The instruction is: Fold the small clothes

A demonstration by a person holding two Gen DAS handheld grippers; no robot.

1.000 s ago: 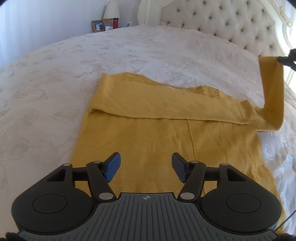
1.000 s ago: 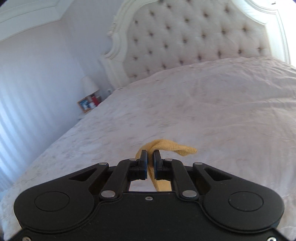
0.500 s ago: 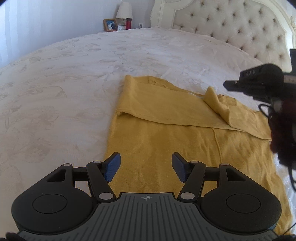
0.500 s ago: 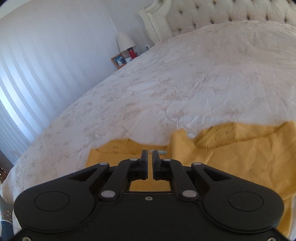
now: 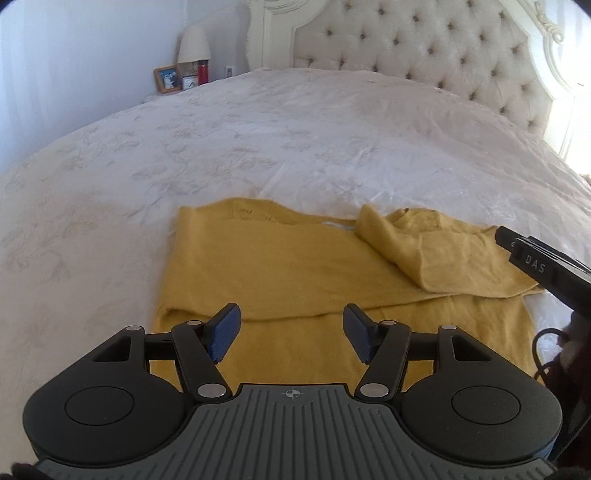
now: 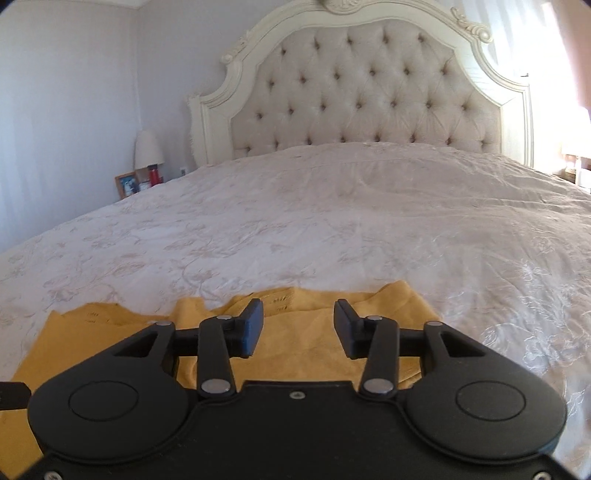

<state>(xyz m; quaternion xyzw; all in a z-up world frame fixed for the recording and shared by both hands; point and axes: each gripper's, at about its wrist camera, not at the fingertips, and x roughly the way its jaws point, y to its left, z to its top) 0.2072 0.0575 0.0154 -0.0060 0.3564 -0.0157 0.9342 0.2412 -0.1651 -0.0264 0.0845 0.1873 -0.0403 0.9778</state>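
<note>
Soft matt knit sweater [image 5: 295, 266] on faintly glossy embroidered cloth bedspread [image 5: 295, 140]

sweater [image 5: 295, 266] on bed [image 5: 295, 129], headboard [image 5: 424, 48] behind

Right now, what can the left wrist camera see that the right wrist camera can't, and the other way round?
Only the left wrist view shows the folded-over sleeve lying bunched on the yellow sweater, the right hand-held gripper's side, and the left hand-held gripper, open over the sweater.

Only the right wrist view shows the whole arched headboard top and the right hand-held gripper from behind, jaws opening with nothing between them.

Both show the yellow sweater, the white bedspread, the tufted headboard, and the lamp, photo frame and red bottle.
</note>
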